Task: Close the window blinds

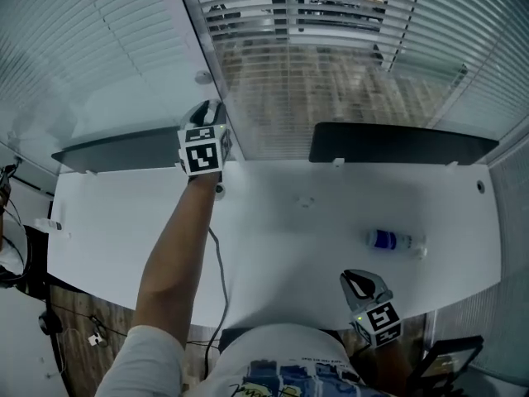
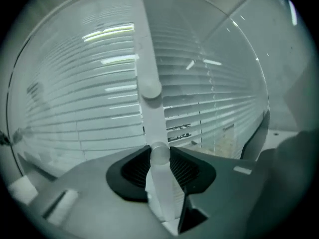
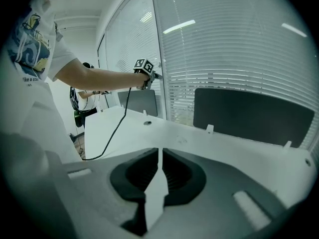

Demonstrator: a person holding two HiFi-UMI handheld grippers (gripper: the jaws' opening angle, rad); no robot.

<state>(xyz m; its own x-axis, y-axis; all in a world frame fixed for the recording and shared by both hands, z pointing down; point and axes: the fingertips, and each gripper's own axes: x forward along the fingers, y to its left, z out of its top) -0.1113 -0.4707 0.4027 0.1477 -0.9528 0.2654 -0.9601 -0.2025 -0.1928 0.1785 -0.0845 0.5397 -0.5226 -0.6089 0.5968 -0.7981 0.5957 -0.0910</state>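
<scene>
Left gripper view: left gripper (image 2: 160, 159), ribbed black pads (image 2: 133, 168) tight on smooth translucent cylindrical wand (image 2: 153, 121).

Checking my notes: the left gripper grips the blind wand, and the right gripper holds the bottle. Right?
No: the right gripper is shut and empty in the right gripper view; the bottle lies on the desk. The left gripper does grip the blind wand.

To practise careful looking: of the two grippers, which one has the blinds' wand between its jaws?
The left gripper, raised to the blinds: its jaws clamp the white wand. The right gripper, low over the desk, has shut, empty jaws.
</scene>
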